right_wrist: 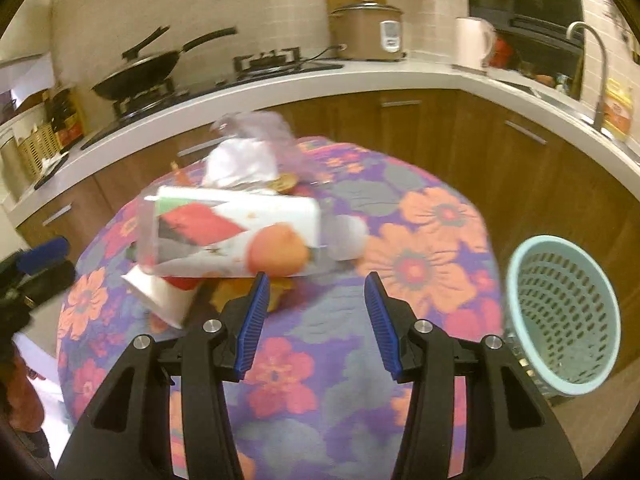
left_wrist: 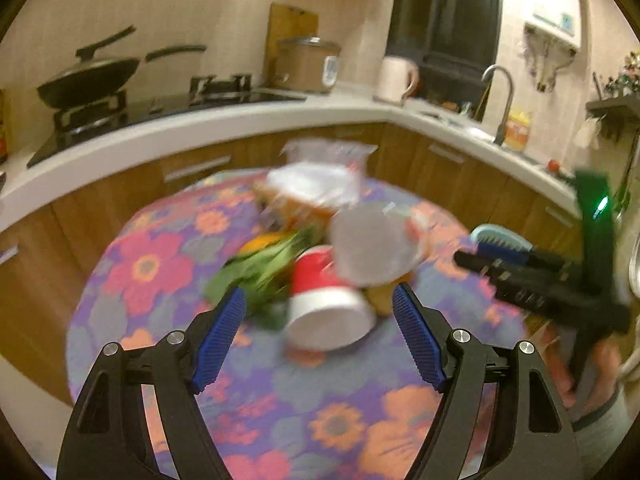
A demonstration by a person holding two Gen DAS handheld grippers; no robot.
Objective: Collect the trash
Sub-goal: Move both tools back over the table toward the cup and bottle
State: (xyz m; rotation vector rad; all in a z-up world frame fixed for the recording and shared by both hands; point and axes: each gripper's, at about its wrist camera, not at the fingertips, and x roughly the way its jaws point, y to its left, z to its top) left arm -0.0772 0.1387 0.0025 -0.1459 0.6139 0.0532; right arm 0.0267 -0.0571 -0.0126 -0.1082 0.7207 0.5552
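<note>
Currently lying tipped in the trash pile: red paper cup [left_wrist: 326, 304], light and crushable, best taken across its body; left gripper [left_wrist: 320, 320] standing wide and empty, right gripper [right_wrist: 314, 320] half-open and empty.

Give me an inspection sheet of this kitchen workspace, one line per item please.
Surface: round table under a floral cloth.
Job's things: red and white cup on its side, printed carton, leafy greens, clear bag; mint basket beside the table.
Clutter: nothing seen beyond the trash pile.
Grippers: left gripper and right gripper both open, empty.
Cables: nothing seen.
Surroundings: wok, rice cooker, faucet.
</note>
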